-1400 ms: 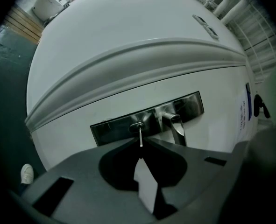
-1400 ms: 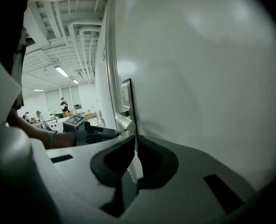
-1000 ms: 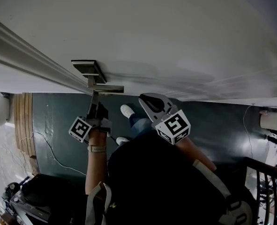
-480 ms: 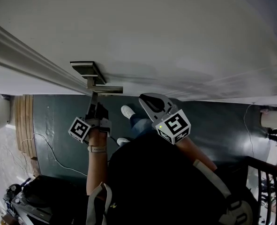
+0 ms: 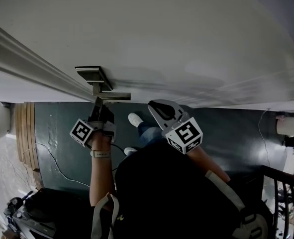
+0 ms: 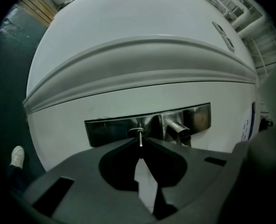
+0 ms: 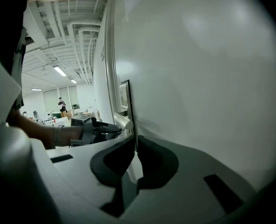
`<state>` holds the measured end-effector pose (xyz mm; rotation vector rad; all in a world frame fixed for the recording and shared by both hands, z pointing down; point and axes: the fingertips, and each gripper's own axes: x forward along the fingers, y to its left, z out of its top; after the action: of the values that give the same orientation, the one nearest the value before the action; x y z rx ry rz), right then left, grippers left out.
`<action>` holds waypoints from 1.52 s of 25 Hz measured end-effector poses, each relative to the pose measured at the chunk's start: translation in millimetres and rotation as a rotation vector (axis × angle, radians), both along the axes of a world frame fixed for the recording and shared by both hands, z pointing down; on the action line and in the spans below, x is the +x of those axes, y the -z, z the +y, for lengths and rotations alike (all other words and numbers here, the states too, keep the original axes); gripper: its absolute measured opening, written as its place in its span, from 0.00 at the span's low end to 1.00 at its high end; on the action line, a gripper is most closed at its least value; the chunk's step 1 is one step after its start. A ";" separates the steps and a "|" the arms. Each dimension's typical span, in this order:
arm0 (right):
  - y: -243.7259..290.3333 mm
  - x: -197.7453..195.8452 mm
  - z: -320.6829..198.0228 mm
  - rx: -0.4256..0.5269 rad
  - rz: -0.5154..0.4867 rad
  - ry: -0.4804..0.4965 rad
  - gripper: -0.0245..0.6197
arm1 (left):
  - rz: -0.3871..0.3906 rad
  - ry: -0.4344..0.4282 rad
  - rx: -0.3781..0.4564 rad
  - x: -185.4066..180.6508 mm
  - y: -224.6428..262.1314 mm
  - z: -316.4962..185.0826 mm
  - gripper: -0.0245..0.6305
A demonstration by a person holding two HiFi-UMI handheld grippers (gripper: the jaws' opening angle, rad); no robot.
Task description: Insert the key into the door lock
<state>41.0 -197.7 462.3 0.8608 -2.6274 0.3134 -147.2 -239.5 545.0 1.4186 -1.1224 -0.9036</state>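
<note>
Smooth white-painted door (image 6: 142, 45), faint sheen. Polished, mirror-like metal lock plate (image 6: 109, 130); shiny metal handle (image 6: 178, 127). Thin bright metal key (image 6: 140, 135). Matt grey plastic on left gripper (image 6: 140, 143). Dark, slightly glossy floor (image 5: 62, 128); pale wood slats (image 5: 25, 128).

The door handle (image 6: 177, 130) juts just beside the lock (image 6: 136, 131) (tight there).

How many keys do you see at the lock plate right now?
1. The key is pinched in the left gripper, tip at the lock plate, beside the handle. None shows elsewhere; others may be hidden.
</note>
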 end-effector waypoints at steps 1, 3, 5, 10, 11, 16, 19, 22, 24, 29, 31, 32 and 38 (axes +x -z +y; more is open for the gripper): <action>-0.5 0.7 -0.7 0.000 0.001 -0.004 0.08 | 0.000 0.001 0.000 -0.5 -1.0 -1.7 0.08; -1.5 2.0 -2.1 0.000 0.000 -0.012 0.08 | 0.005 0.003 0.004 -1.6 -2.3 -5.0 0.08; -2.3 4.0 -3.0 0.000 0.001 -0.019 0.08 | 0.010 0.003 0.014 -1.8 -2.9 -5.8 0.08; -2.6 7.2 -2.3 0.000 0.003 -0.030 0.08 | 0.015 -0.007 0.028 -0.8 -2.5 -6.5 0.08; -2.6 6.6 -1.7 0.000 0.003 -0.029 0.08 | 0.014 -0.009 0.029 -0.9 -2.8 -6.5 0.08; -0.1 1.9 2.9 0.004 0.003 -0.019 0.08 | 0.031 -0.010 0.037 -1.2 -2.8 -5.0 0.08; 3.1 -0.8 6.5 0.007 0.003 -0.011 0.08 | 0.050 -0.002 0.039 -1.6 -2.0 -1.7 0.08; 4.2 -4.4 9.4 0.011 0.001 -0.001 0.08 | 0.062 -0.005 0.030 -0.6 -3.1 5.3 0.08; 5.8 -7.5 12.8 0.013 -0.001 0.008 0.08 | 0.057 -0.010 0.028 0.2 -1.5 12.4 0.08; 8.6 -20.5 25.8 0.016 -0.009 0.045 0.08 | 0.031 -0.011 0.012 -3.5 0.3 35.1 0.05; 10.4 -26.6 32.2 0.019 -0.012 0.064 0.08 | 0.011 -0.009 0.015 -7.3 2.0 47.6 0.05; 12.0 -29.9 35.9 0.021 -0.014 0.074 0.08 | 0.001 -0.006 0.019 -9.7 4.1 54.6 0.05; 16.3 -53.5 63.4 0.025 -0.025 0.143 0.08 | -0.086 0.010 0.039 -26.3 17.3 99.9 0.05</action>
<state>-12.5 -134.3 446.0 0.6755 -2.7042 0.2554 -173.5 -139.5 527.8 1.4971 -1.1823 -0.8828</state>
